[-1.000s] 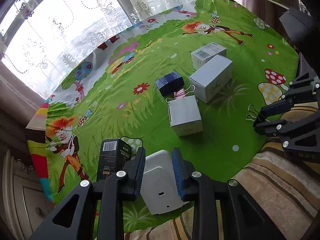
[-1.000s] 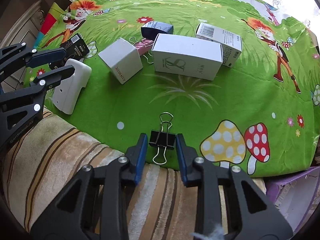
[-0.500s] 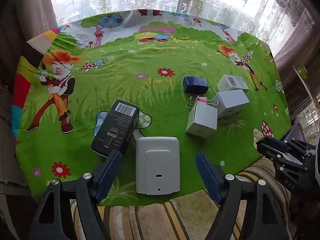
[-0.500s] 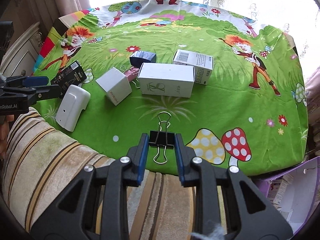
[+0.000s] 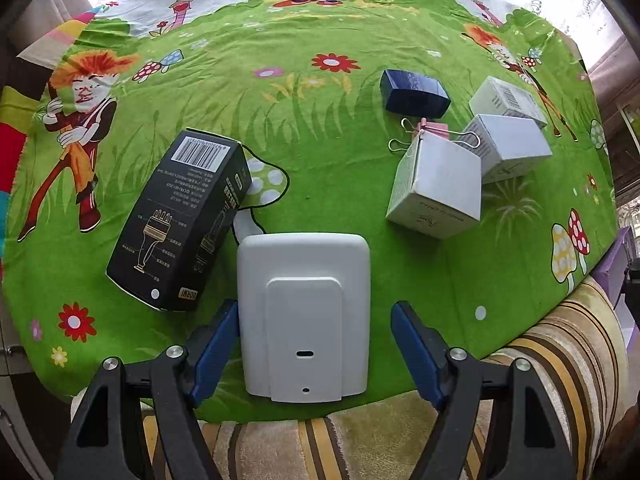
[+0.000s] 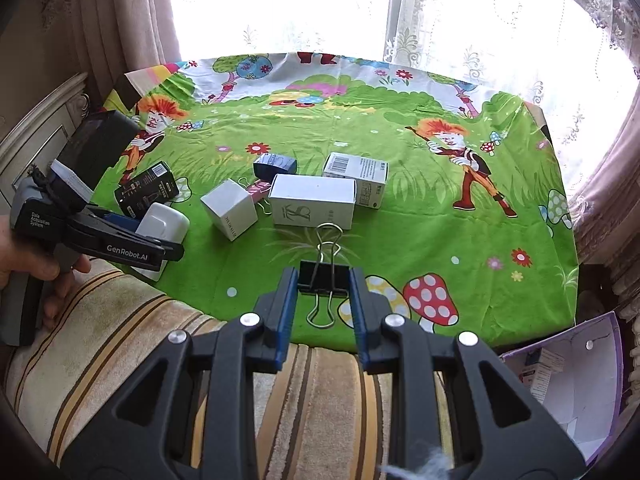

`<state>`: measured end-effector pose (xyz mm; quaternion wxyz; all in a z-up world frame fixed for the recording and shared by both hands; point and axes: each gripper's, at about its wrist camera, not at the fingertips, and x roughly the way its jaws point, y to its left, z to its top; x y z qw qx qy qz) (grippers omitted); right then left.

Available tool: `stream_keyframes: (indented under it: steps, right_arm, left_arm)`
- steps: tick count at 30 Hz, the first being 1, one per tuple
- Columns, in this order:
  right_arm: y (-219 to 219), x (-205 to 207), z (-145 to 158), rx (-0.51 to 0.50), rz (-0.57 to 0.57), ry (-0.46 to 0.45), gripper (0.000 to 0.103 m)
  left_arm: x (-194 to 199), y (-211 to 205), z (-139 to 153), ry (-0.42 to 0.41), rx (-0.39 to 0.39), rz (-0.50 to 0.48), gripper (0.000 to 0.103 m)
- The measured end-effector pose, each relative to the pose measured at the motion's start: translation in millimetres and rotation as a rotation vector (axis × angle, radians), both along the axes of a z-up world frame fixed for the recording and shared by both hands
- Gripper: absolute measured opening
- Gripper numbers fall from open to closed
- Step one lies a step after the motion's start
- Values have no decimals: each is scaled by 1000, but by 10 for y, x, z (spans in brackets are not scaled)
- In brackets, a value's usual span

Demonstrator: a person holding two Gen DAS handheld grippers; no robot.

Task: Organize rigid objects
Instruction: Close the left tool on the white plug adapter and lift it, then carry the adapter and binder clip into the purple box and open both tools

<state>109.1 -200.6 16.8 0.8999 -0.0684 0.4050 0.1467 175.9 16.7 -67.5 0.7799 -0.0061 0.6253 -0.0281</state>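
Left wrist view: I keep the left claw [image 5: 314, 354] spread astride the white device [image 5: 303, 316] at the table [image 5: 320, 176] edge, ready to close. My right claw [image 6: 323, 294] pinches the black binder clip [image 6: 323, 279], lifted for sorting

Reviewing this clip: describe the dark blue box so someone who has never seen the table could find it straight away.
Start from the green cartoon tablecloth and find the cluster of small cartons right of centre. The dark blue box lies at the cluster's far edge, just beyond a pink binder clip. It is the only navy one; its neighbours are white cartons.
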Motion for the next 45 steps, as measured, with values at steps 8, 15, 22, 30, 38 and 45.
stream_keyframes:
  steps: [8,15,22,30,38,45]
  right_arm:
    - [-164,-132,67,54,-18,-7,30]
    - [-375,-218,136,85,-49,-12,30]
    - [-777,-373,202,127,-119,-14,30]
    - [-1336,-638,212,77,-254,-40,30]
    - [-1817,-818,132,62,-361,-27,30]
    - [-2103,-980,137,54,-428,-35,30]
  left_arm:
    - [-133,-53,263,-124,-42,15,64]
    - [-402,-396,709,-271,-236,-24,64]
    - [-634,-1019,902,-287,-466,-102,64]
    - [-872,-1690,879,-214,-585,-189,64]
    - [-1004,-2138,822,-145,-618,-267,64]
    - [-1109,-2453,831,-127,-647,-333,64]
